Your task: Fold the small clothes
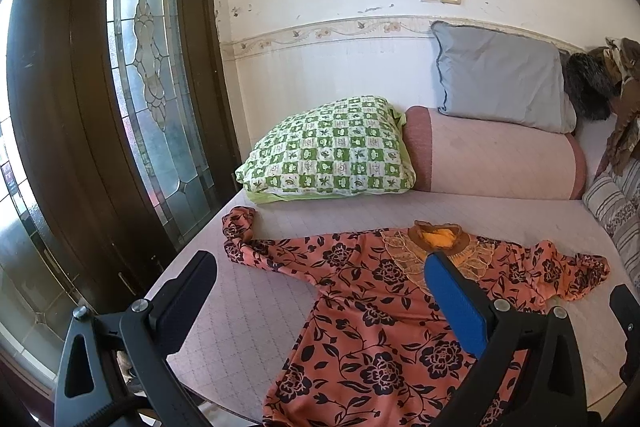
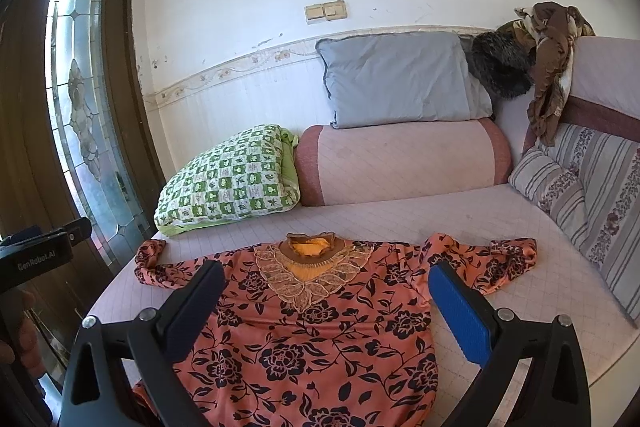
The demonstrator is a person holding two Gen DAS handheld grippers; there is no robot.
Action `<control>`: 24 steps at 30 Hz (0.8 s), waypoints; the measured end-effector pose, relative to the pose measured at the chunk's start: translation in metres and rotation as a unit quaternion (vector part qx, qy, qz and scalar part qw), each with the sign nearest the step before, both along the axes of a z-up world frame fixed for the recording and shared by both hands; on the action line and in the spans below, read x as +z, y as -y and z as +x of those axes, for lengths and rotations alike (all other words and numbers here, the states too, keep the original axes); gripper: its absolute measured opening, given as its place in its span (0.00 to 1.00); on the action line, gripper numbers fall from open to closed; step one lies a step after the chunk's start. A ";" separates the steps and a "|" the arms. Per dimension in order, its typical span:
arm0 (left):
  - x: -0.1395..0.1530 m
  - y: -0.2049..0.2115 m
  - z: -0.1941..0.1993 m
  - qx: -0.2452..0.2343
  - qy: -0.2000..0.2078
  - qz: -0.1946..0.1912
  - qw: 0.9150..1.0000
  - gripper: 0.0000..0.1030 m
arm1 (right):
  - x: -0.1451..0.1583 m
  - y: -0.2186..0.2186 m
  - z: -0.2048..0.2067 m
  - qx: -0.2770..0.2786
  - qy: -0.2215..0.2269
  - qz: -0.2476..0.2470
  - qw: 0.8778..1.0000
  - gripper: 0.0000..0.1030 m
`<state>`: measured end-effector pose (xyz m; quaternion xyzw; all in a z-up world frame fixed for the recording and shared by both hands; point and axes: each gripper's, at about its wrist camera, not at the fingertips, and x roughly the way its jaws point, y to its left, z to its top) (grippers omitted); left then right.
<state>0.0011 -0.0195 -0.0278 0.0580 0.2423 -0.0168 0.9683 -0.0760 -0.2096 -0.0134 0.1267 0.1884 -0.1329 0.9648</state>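
An orange blouse with black flowers [image 1: 360, 311] [image 2: 312, 339] lies flat, face up, on the pale pink mattress [image 1: 248, 307] [image 2: 532, 291]. Its lace collar points toward the pillows and both sleeves are spread sideways. My left gripper [image 1: 320, 263] hovers open above the blouse's left half, with nothing between its fingers. My right gripper [image 2: 328, 273] also stands open, held above the chest of the blouse, below the collar. The left device's body [image 2: 36, 255] shows at the left edge of the right wrist view.
A green checked pillow [image 1: 328, 155] [image 2: 228, 179], a pink bolster [image 1: 492, 155] [image 2: 400, 159] and a grey pillow [image 1: 500, 83] [image 2: 396, 79] lie at the head. Striped cushions [image 2: 592, 195] and brown cloth [image 2: 548, 67] sit right. A wooden door with glass [image 1: 152, 67] stands left of the mattress edge.
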 end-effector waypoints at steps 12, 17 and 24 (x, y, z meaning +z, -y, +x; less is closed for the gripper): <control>-0.004 0.004 0.002 -0.006 -0.005 0.005 1.000 1.00 | -0.004 0.003 0.003 -0.001 -0.006 0.006 1.000 1.00; -0.005 0.005 0.003 -0.007 -0.006 0.006 1.000 1.00 | -0.005 0.004 0.004 -0.002 -0.007 0.007 1.000 1.00; -0.011 0.011 0.010 -0.010 -0.013 0.011 1.000 1.00 | -0.009 0.009 0.008 -0.004 -0.012 0.011 1.000 1.00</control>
